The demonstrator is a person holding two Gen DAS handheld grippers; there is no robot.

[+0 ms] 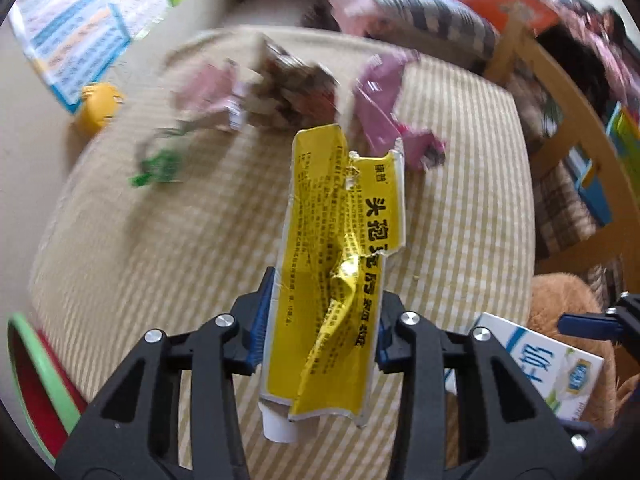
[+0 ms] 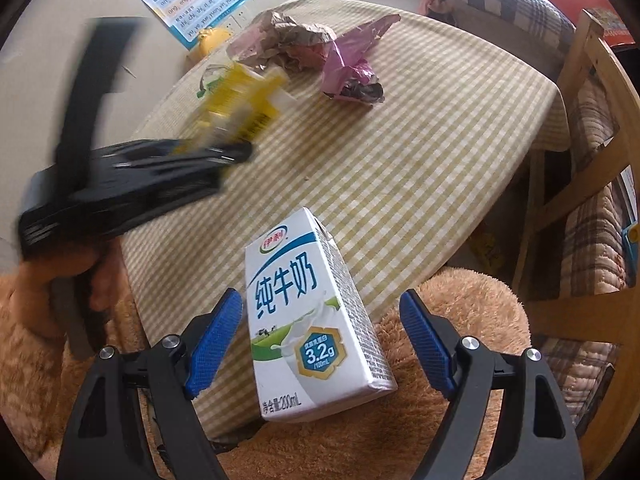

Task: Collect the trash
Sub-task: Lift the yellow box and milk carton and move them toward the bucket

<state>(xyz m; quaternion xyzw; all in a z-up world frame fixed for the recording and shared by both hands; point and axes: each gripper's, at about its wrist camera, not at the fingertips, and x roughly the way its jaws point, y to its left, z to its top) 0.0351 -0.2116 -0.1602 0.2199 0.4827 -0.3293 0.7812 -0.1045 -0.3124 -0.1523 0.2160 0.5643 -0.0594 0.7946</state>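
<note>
A torn yellow ointment tube [image 1: 332,280], flattened and printed with black lettering, is pinched between the blue pads of the left hand-held gripper [image 1: 318,330] and lifted clear of the checked tablecloth [image 1: 160,260] that covers the surface. Near the front edge of the same cloth stands a small white milk carton [image 2: 308,316], upright and slightly tilted, flanked by the right hand-held gripper [image 2: 320,340], whose jaws are spread wide with neither pad touching it. Toward the far side of the surface lie more scraps: crumpled brown paper [image 2: 296,40], a pink plastic wrapper [image 2: 352,60] just beside it, and a small green-printed wrapper [image 1: 156,164] off to the left. A yellow toy [image 1: 98,108] sits beyond the far-left edge, below a wall chart [image 1: 68,44]. A person's hand [image 2: 48,288] grips the left tool's handle, and a wooden chair [image 2: 580,200] stands to the right.
</note>
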